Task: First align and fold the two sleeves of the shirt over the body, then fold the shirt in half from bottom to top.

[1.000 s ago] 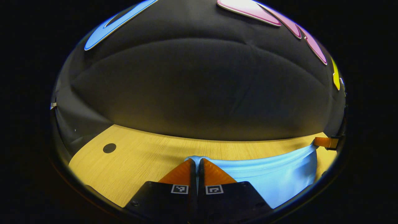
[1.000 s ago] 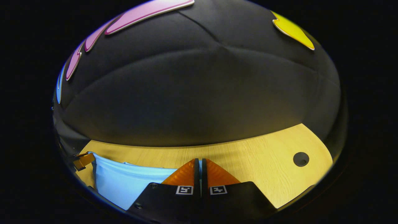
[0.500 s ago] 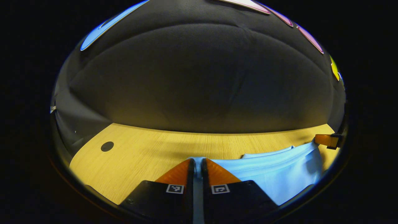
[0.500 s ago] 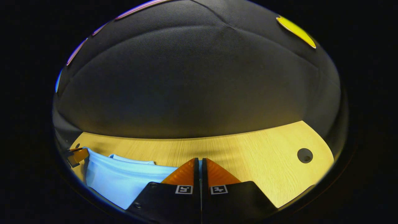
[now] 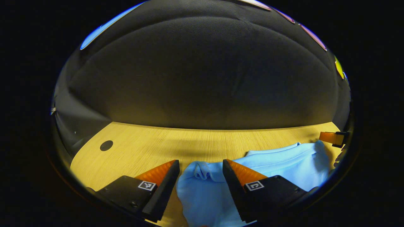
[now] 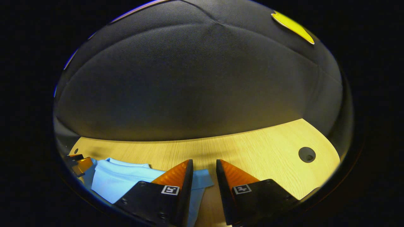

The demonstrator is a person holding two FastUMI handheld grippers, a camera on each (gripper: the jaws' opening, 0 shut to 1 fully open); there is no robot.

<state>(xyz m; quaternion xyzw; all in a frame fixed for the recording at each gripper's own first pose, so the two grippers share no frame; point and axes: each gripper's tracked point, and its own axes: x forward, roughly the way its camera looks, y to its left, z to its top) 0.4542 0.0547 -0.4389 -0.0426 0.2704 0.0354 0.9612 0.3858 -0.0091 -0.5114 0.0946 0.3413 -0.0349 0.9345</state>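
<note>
Both claws have just let go: the left claw and right claw are wide open, holding nothing. The shirt lies on the table between their fingers (the last fold looks done).

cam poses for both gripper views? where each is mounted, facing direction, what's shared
Left gripper view: rides on the left gripper, looking forward and low over the wooden table toward the booth wall; own two fingers spread at the bottom, light blue shirt between them; the right gripper at far right.
Right gripper view: rides on the right gripper, same facing; own fingers apart, the left gripper at far left.
Shared: the shirt, the table, the wall.
</note>
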